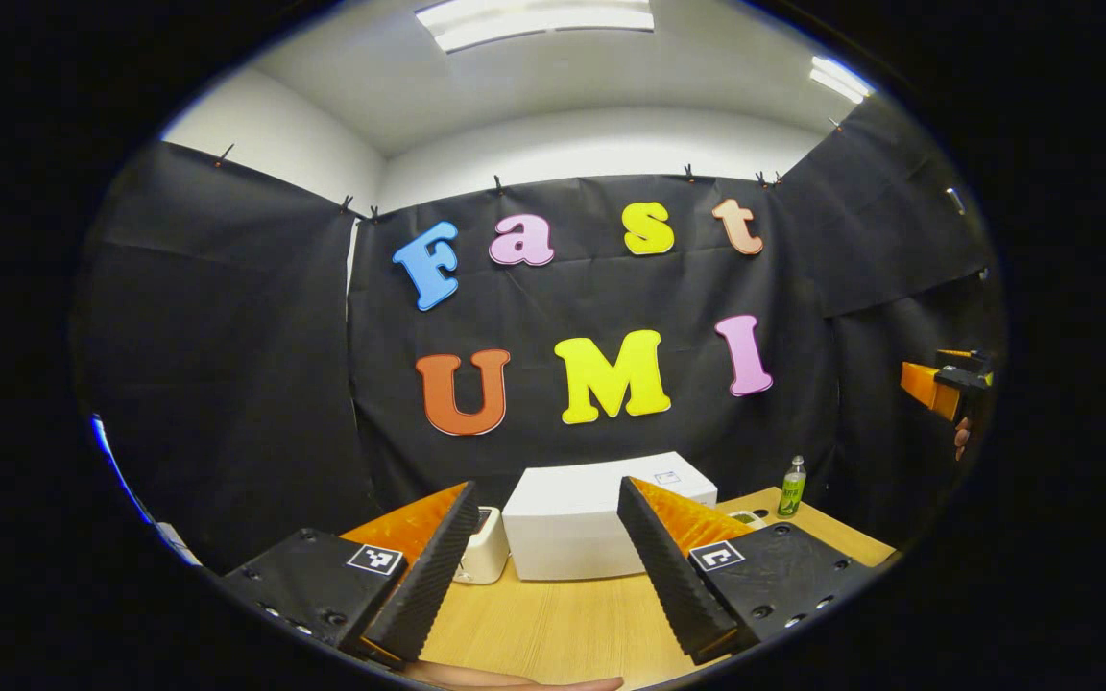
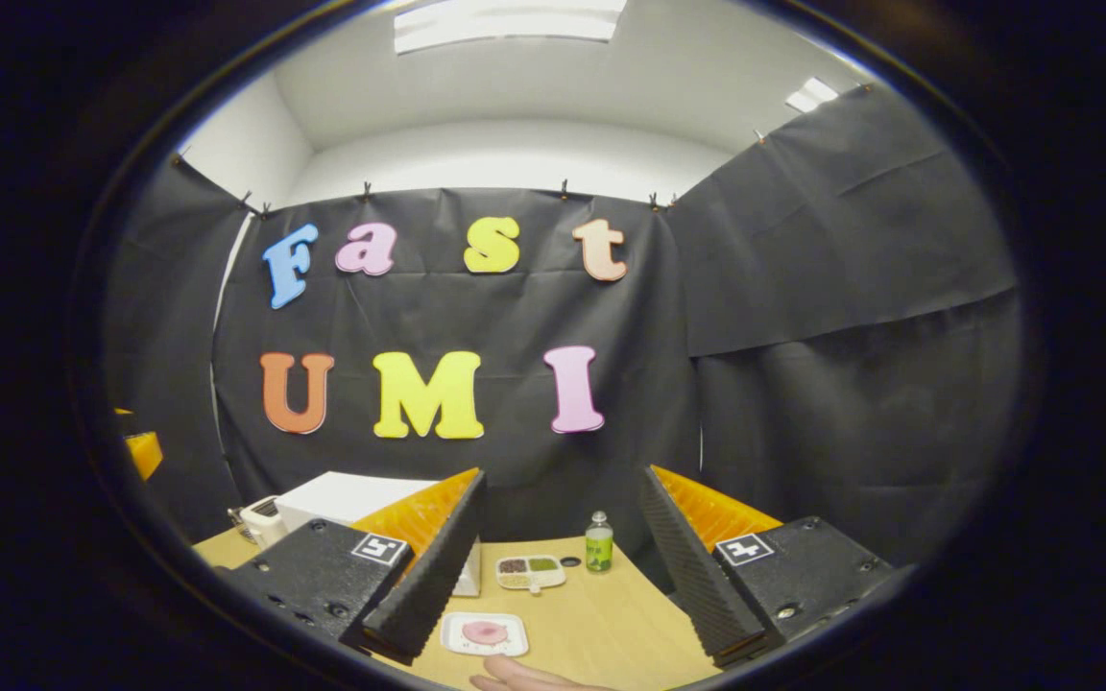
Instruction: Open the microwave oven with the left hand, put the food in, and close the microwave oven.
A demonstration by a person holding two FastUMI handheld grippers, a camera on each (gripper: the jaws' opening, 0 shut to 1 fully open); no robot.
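Left hand-held gripper (image 1: 543, 557) wide open, holding nothing, raised over wooden surface (image 1: 563, 624). White microwave oven (image 1: 582, 528) straight ahead between its fingers, door shut, small white appliance (image 1: 484, 547) just beside it. Right hand-held gripper (image 2: 563, 566) also wide, empty. Below it: white plate with pink food (image 2: 484, 632) near surface edge, compartment tray (image 2: 530, 571) and green bottle (image 2: 598, 545) farther back.

Table (image 1: 553, 624): pale wood-grain top, smooth, matt. Microwave oven (image 1: 572, 537): white casing, smooth, satin. Bottle (image 2: 598, 552): clear glossy plastic. Plate (image 2: 484, 633): white, smooth. Booth wall (image 1: 227, 384): matt black creased cloth.
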